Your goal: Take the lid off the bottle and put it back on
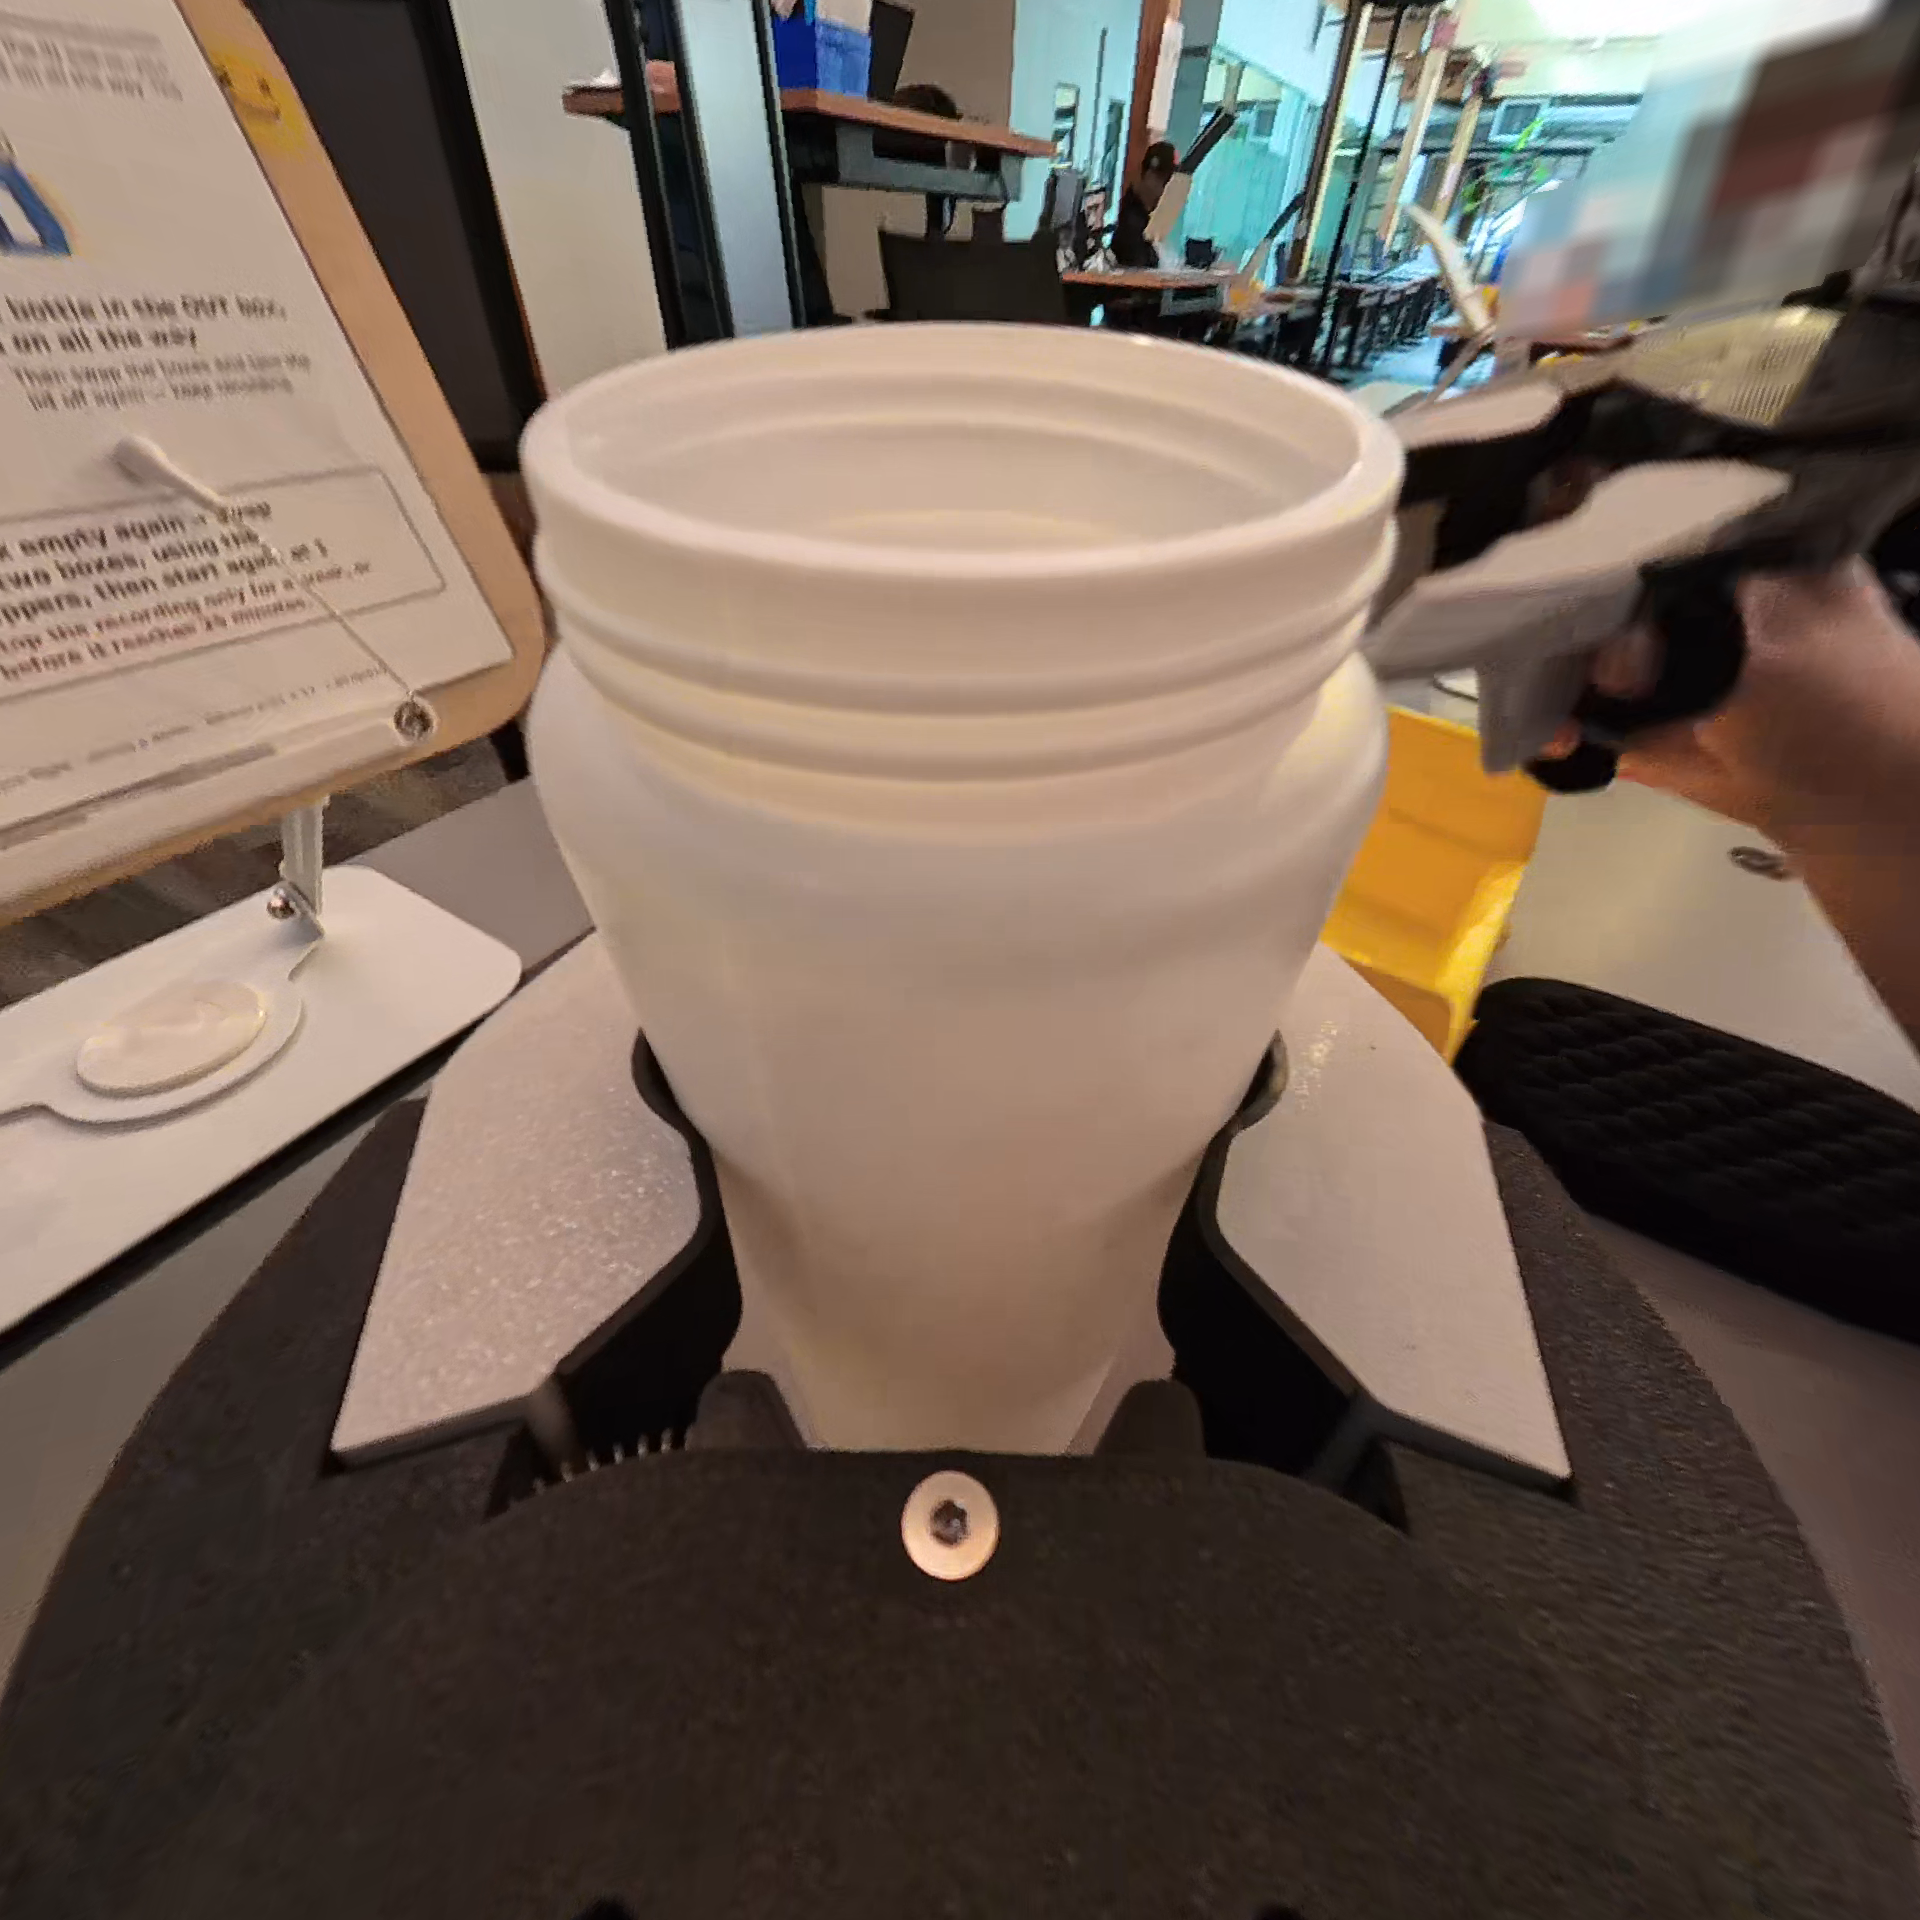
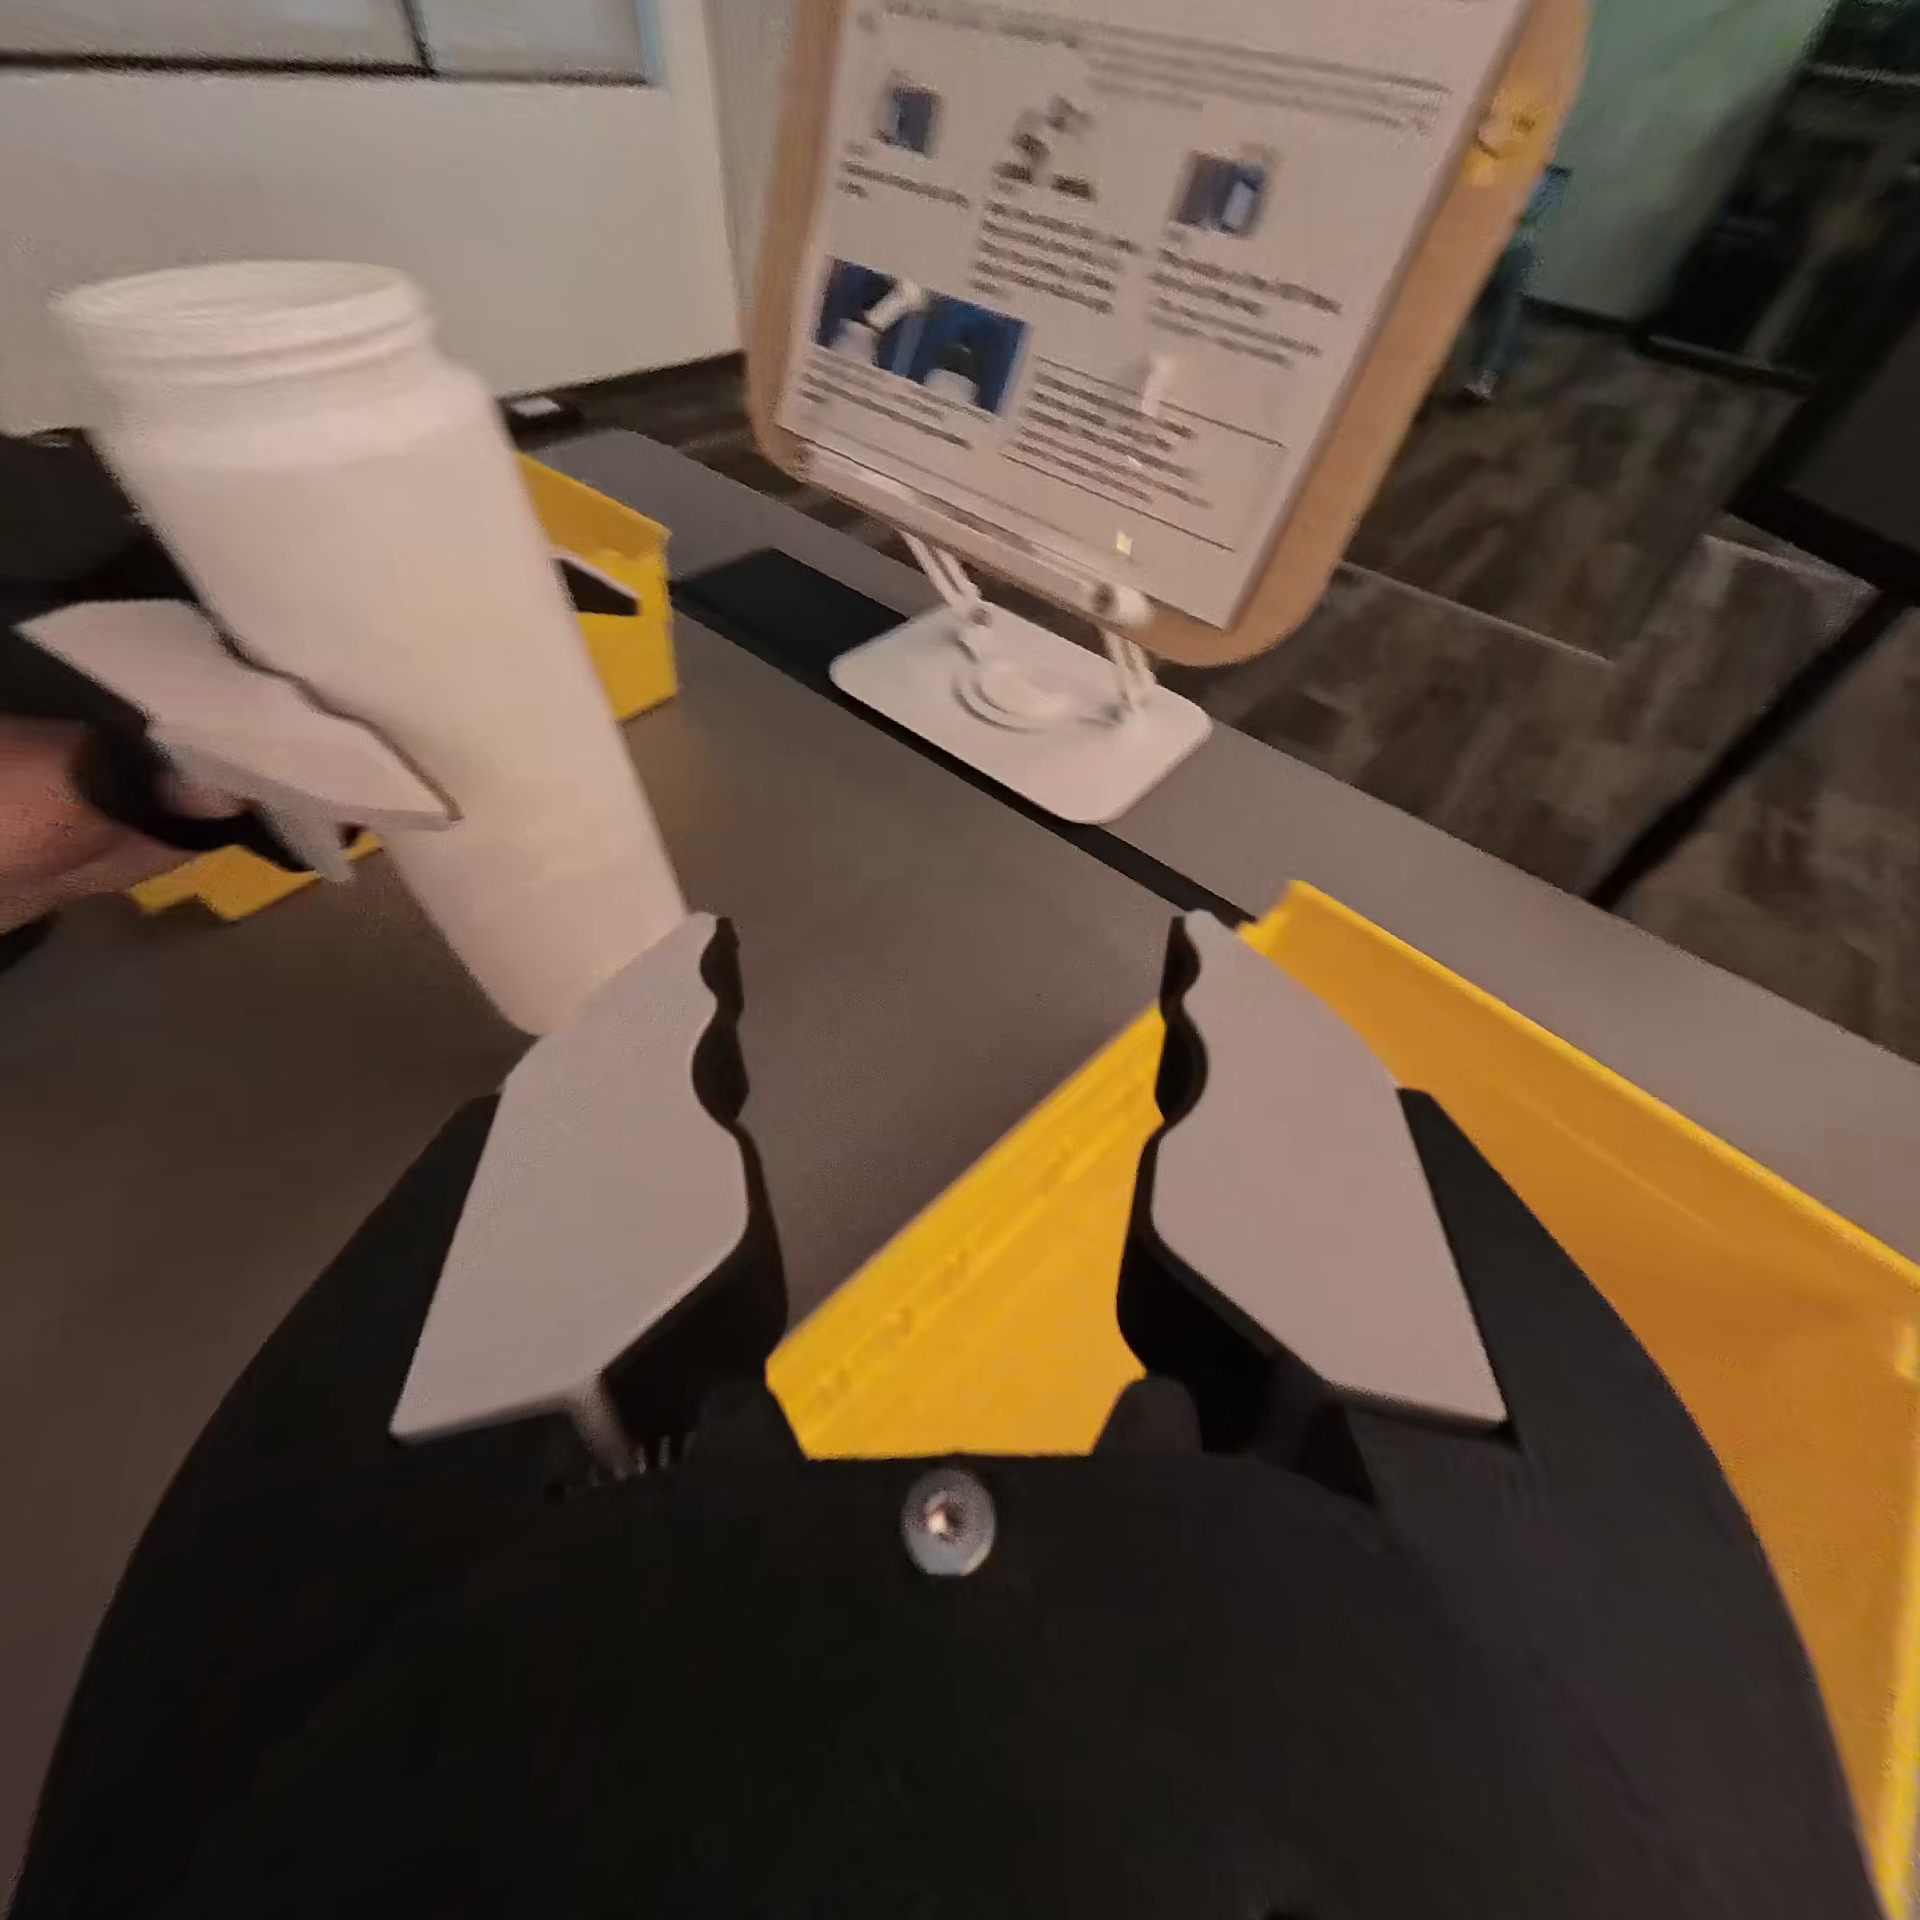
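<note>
Fingers of our left gripper are closed on the lower body of the white bottle; we hold it lifted over the grey table, its long axis nearly upright and leaning a little. The mouth is open, the thread rings are bare, and no lid is on it.

Our right gripper is released, with its jaws standing apart and nothing between them. It hangs above the near edge of a yellow bin. From this gripper the bottle lies to the left and a little farther away. In the left wrist view the same gripper shows just to the right of the bottle's neck, close to it but apart.

We cannot find the lid in either view, so where it lies is not known to us. We judge that the removal is done and the lid has to go back on. This falls to the right gripper, since it is free and near the mouth, and the lid must come down along the bottle's axis.

Farther off stands an instruction board on a white stand, and a second yellow bin lies behind the bottle.
</note>
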A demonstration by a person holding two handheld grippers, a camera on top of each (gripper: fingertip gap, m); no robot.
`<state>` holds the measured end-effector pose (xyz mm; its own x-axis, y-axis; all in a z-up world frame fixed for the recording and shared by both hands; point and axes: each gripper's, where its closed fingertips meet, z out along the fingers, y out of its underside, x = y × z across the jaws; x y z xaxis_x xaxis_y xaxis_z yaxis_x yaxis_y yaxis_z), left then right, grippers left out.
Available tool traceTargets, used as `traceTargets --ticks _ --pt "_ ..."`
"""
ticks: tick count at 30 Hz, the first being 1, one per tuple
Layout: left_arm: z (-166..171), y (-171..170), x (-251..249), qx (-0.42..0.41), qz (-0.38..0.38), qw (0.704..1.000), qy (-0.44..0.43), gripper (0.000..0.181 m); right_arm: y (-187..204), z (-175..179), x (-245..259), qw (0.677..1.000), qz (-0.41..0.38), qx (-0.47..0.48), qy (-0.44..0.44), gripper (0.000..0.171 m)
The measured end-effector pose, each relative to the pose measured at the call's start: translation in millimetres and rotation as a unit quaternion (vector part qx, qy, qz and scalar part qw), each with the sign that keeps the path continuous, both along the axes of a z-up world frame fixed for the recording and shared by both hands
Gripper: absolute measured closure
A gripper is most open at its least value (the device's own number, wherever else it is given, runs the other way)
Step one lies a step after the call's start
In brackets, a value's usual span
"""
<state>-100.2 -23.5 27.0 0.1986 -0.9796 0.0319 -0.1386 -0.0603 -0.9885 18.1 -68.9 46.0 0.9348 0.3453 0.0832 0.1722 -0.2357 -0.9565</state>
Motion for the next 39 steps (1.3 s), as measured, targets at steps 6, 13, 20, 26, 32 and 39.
traceTargets --ticks 6,13,20,26,32,39 --pt "48 -27 -18 -0.032 -0.067 0.996 -0.040 0.078 -16 -13 -94 0.982 0.186 0.016 0.005 0.082" --pt "55 -39 -20 -0.032 -0.095 0.994 -0.042 0.078 -7 -22 -157 0.954 0.293 -0.021 0.053 0.081" --pt "54 -48 -17 -0.040 -0.119 0.991 -0.043 0.078 1 -16 -173 0.944 0.321 -0.028 0.068 0.081" --pt "50 -58 -15 -0.030 -0.143 0.989 -0.027 0.078 2 -21 -181 0.939 0.335 -0.040 0.065 0.086" --pt "53 -69 -17 -0.010 -0.168 0.986 -0.020 0.072 -3 -15 -184 0.945 0.320 0.001 0.071 0.087" --pt "76 -69 -35 0.010 -0.157 0.987 -0.034 0.062 -1 20 -142 0.966 0.241 0.006 0.091 0.086"
